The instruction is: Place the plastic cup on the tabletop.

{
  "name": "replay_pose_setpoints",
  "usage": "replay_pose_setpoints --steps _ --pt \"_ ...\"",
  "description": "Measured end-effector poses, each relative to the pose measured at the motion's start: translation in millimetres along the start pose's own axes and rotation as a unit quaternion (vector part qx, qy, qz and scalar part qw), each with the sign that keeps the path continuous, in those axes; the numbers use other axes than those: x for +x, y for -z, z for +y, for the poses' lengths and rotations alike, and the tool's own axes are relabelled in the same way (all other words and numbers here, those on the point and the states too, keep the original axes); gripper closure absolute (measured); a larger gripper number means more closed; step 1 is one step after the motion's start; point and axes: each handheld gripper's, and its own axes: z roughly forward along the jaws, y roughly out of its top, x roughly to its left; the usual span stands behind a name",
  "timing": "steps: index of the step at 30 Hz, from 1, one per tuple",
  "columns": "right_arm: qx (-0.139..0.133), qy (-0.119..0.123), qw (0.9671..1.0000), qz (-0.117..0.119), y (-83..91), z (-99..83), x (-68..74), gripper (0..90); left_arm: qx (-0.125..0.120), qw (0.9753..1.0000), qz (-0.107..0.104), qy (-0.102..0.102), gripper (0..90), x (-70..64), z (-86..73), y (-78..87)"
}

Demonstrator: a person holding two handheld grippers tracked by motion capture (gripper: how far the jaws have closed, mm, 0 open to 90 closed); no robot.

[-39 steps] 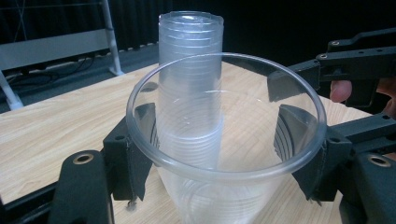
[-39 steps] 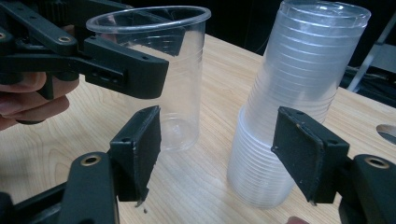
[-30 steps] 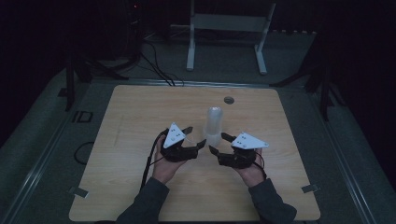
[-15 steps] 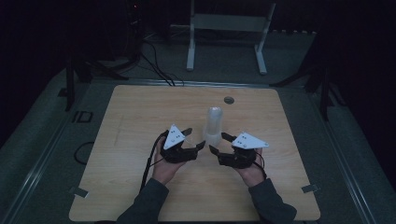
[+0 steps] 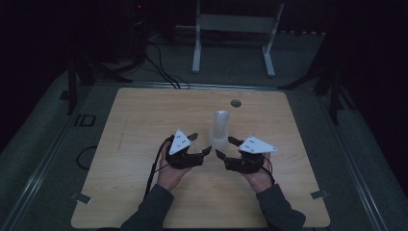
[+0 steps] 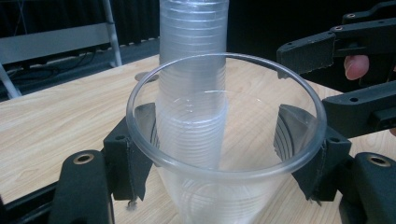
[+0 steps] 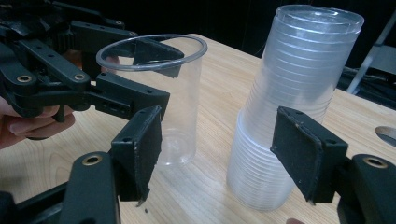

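Note:
A tall stack of clear plastic cups [image 5: 220, 129] stands upside down in the middle of the wooden table [image 5: 139, 120]. My left gripper [image 5: 201, 143] is just left of it, shut on a single clear cup [image 6: 224, 154] that stands upright on the table, one pad against each side. In the right gripper view this single cup [image 7: 163, 98] is held left of the stack [image 7: 289, 107]. My right gripper [image 7: 224, 154] is open just before the lower part of the stack, which stands nearer its right pad. In the high view the right gripper [image 5: 224, 146] faces the stack from the right.
A round hole [image 5: 235, 102] is in the tabletop behind the stack. A white metal stand [image 5: 235, 23] and cables [image 5: 161, 67] are on the floor beyond the far edge. The table is bare wood to the left, the right and at the front.

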Motion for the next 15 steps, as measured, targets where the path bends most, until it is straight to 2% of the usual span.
replay_pose_setpoints --steps 15 --pt "-0.003 -0.003 1.0000 0.001 -0.8 -0.4 0.8 32.7 0.006 1.0000 0.000 0.001 30.5 -0.4 -6.6 -3.1"
